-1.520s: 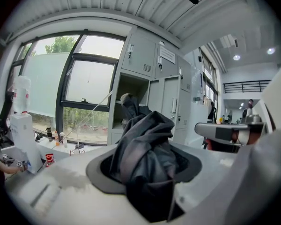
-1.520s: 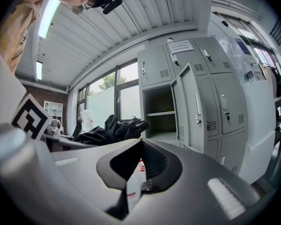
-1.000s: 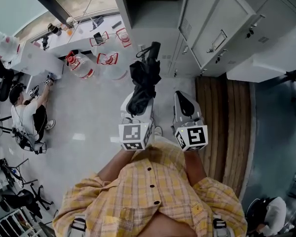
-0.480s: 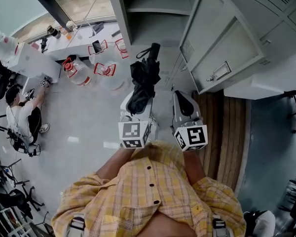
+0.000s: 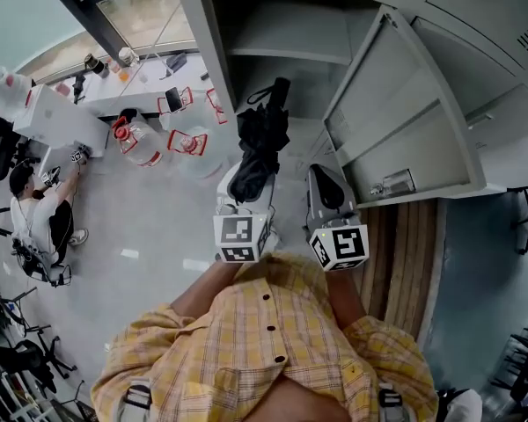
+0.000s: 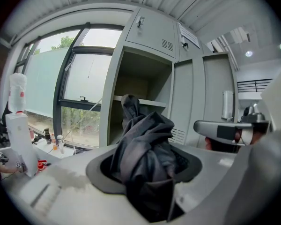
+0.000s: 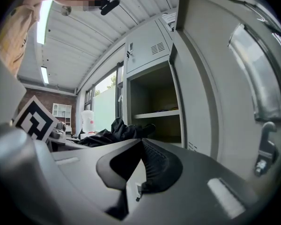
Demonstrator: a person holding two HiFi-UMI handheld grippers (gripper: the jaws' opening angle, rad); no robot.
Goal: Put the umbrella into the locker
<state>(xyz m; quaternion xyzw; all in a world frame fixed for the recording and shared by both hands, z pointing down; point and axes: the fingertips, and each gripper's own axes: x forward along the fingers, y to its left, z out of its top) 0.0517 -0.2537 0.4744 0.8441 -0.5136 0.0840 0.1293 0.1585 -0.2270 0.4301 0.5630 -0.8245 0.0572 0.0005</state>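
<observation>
A folded black umbrella (image 5: pixel 259 144) sticks out forward from my left gripper (image 5: pixel 245 193), which is shut on its lower part. In the left gripper view the crumpled fabric of the umbrella (image 6: pixel 143 139) fills the space between the jaws of the left gripper (image 6: pixel 147 170). Its handle end points at the open grey locker compartment (image 5: pixel 277 38), which has a shelf (image 6: pixel 139 101) inside. My right gripper (image 5: pixel 327 183) hangs beside the left one, shut with nothing in it (image 7: pixel 141 142). The locker door (image 5: pixel 405 121) stands swung open on the right.
Large water jugs (image 5: pixel 137 139) stand on the floor at the left, below a white counter (image 5: pixel 145 67) by the window. A person (image 5: pixel 37 214) sits at the far left. A wooden strip (image 5: pixel 414 266) runs along the floor at the right, with shut lockers (image 5: pixel 493 7) above.
The open locker and its door have come nearer and larger in the head view. Both grippers advanced with them, the umbrella still held in the left one.
</observation>
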